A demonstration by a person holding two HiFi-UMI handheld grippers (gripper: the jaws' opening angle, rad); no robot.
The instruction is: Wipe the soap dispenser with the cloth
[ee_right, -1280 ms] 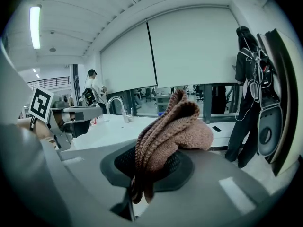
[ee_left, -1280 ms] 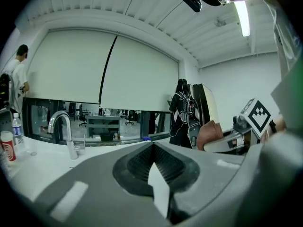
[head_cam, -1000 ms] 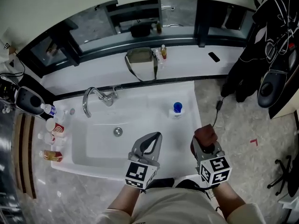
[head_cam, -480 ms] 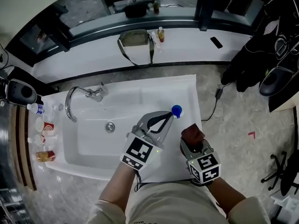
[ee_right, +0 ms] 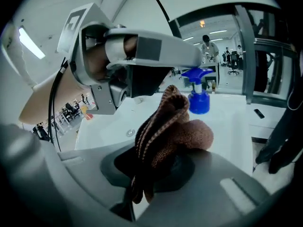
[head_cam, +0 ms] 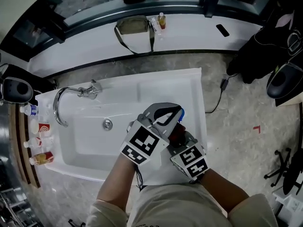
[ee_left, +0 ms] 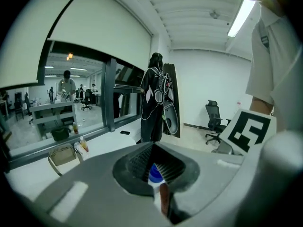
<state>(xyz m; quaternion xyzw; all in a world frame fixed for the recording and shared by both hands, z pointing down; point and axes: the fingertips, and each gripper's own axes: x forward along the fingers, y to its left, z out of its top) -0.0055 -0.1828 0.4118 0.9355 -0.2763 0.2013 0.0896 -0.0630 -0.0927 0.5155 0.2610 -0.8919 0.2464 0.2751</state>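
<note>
The left gripper is held with its jaws drawn together at the tips. The blue-capped soap dispenser is seen through the opening behind those tips. The dispenser is located on the right rim of the white rectangular sink. Contact between tips and pump head cannot be confirmed. The right gripper is clamped on the brown knitted cloth, which is held near the dispenser, apart from it.
</note>
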